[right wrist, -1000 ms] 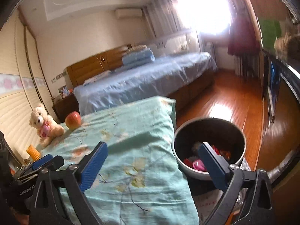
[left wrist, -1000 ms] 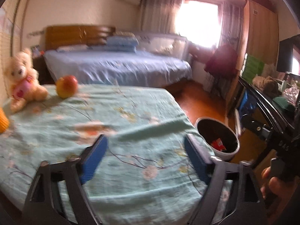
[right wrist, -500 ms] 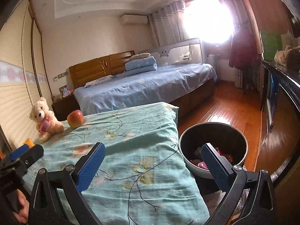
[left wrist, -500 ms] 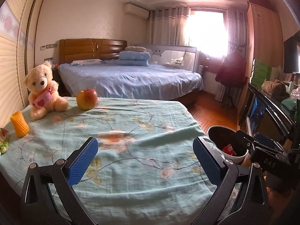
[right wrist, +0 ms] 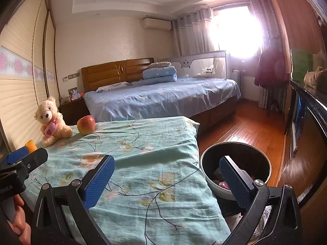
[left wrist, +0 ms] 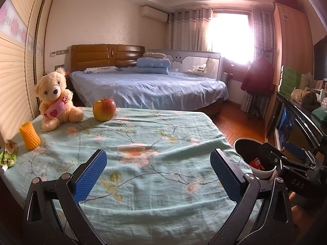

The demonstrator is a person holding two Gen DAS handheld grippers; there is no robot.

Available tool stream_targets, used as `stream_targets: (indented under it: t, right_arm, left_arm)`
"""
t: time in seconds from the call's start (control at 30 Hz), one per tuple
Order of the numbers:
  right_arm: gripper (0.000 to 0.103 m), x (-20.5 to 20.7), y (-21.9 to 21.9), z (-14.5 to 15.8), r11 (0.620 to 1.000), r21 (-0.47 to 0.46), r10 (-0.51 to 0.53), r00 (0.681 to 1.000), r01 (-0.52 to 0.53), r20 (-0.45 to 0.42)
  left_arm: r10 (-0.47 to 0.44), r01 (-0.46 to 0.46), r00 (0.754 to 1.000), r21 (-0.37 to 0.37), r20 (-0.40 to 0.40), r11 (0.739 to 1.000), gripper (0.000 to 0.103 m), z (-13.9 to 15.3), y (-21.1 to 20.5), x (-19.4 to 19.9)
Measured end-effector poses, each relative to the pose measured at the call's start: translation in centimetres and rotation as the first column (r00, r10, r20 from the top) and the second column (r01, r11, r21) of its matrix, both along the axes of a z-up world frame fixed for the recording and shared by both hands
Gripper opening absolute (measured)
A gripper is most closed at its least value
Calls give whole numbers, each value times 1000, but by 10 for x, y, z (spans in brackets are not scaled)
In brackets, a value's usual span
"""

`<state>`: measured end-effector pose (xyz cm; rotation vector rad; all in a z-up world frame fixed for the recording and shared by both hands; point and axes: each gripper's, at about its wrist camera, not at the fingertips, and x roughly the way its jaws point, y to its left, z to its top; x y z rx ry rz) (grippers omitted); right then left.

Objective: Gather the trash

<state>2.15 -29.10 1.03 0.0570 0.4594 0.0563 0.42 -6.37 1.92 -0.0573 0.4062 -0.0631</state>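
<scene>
Blue-padded, my left gripper [left wrist: 156,175] and right gripper [right wrist: 167,180] both stand wide apart, holding nothing, above the floral sheet [left wrist: 143,143]. Green wrapper [left wrist: 8,156] lies at nine o'clock beside the corn cob [left wrist: 29,135]. Trash bin [right wrist: 235,169] sits at three o'clock, wrappers inside.

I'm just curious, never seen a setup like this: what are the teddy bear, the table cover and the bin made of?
Teddy bear: plush, by its fuzzy cream pile. Table cover: thin woven cloth, probably cotton, matte, floral print, creased and draped over the edge. Bin: hard and smooth with a dark inside and pale rim; likely plastic, though metal can't be ruled out.
</scene>
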Motion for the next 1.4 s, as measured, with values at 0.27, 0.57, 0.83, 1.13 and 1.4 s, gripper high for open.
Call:
stream_targets:
  t: [0.27,0.57,0.83,1.13,1.4]
  right_arm:
    - [103,-1,-1,1,1000,-1,7,1000,-7,-3]
    - [103,-2,-1,1,1000,5,8,1000,-7,-5]
    - [103,-4,0,1,1000,11,7,1000,-7,-4]
    - [103,-4,-1,1,1000,10,7,1000,-7,-3]
    - [103,-7,0,2,1000,13,10,1000,-10,1]
  left_arm:
    - [-3,2,1000,26,19,1000,103,3,-8,-4]
    - [3,-5,1000,53,22,999,103,3,-15,-6]
    - [-1,0,1000,54,20,999,103,3,-18,-8]
    - [-5,5,1000,52,17,999,103,2,-19,-8]
    - [-10,9,1000,53,18,999,103,2,-21,-8]
